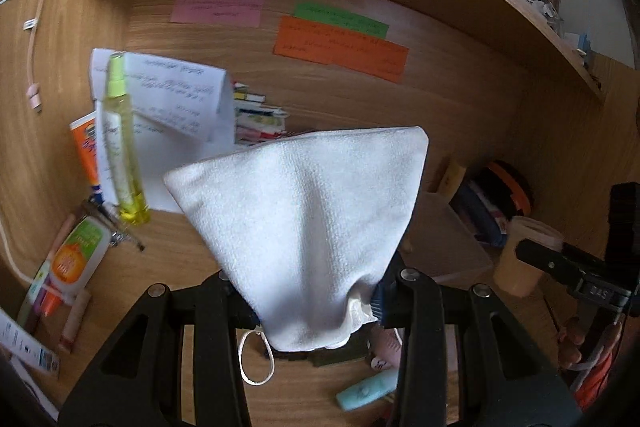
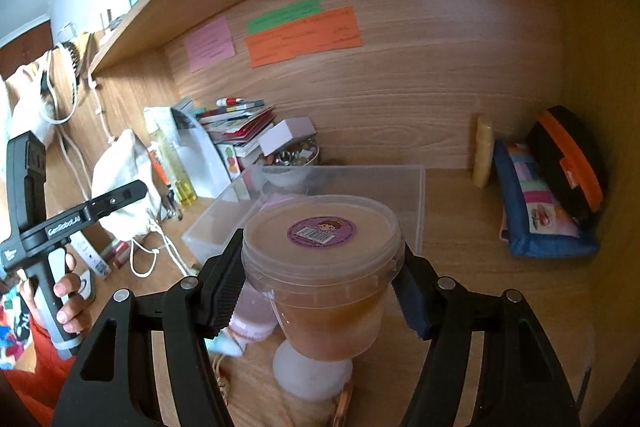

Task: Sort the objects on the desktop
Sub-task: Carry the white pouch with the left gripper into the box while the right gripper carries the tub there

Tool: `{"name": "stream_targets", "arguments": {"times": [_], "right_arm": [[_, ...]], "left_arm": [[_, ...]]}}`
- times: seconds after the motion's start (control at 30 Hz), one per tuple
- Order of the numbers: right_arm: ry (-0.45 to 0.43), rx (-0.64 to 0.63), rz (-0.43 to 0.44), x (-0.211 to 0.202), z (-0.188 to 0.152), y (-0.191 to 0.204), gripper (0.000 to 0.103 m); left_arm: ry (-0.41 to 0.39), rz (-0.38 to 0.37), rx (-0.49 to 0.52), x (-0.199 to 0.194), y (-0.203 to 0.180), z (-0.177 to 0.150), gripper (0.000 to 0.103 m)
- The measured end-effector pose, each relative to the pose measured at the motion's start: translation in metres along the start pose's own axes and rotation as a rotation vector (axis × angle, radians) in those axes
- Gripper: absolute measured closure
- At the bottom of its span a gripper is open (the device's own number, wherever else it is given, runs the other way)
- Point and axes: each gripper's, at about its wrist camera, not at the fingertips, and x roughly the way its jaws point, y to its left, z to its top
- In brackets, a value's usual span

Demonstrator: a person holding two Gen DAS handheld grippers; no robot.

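The left gripper (image 1: 316, 301) is clamped on the gathered neck of a white drawstring pouch (image 1: 308, 203), which stands up from the jaws clear of the wooden desk (image 1: 192, 247); its cord loop (image 1: 256, 359) dangles below. To that side of the desk lie a yellow spray bottle (image 1: 122, 143), an orange tube (image 1: 86, 151) and loose papers (image 1: 176, 95). Further right, the right gripper (image 2: 320, 293) grips a lidded plastic tub (image 2: 320, 267) of amber-coloured contents by its sides, held in front of a clear plastic bin (image 2: 416, 203) that sits near the middle of the desk. Past the bin, against the right wall, rest a blue patterned pencil case (image 2: 536, 211) and a black-and-orange case (image 2: 568, 163).

Judged from this, the sorting is in a carry step: both hands hold an item lifted off the desk, neither yet put down. The bin looks the likely destination for the tub, though that is a guess. The next move would call for bringing the tub over the bin's rim and keeping it upright, then lowering it before the jaws let go. The soft pouch needs a free spot; it may slump once released.
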Motion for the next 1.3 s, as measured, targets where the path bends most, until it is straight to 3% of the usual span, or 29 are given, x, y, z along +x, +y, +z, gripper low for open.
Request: {"name": "stream_targets", "arguments": {"times": [0.43, 0.53, 0.83, 1.1, 1.3], "right_arm": [[0.046, -0.025, 0.009, 0.052, 0.028, -0.01, 0.04], [0.066, -0.023, 0.004, 0.067, 0.03, -0.012, 0.04], [0.15, 0.009, -0.037, 0.103, 0.013, -0.019, 0.04], [0.199, -0.03, -0.071, 0.111, 0.002, -0.017, 0.04], [0.219, -0.055, -0.095, 0.114, -0.003, -0.015, 0.04]], "left_arm": [[0.069, -0.096, 0.037, 0.054, -0.016, 0.03, 0.064], [0.089, -0.076, 0.057, 0.074, -0.021, 0.033, 0.064], [0.219, -0.065, 0.046, 0.129, -0.015, 0.013, 0.064], [0.3, -0.079, 0.057, 0.15, -0.02, 0.0, 0.064], [0.304, -0.066, 0.089, 0.149, -0.026, -0.005, 0.062]]}}
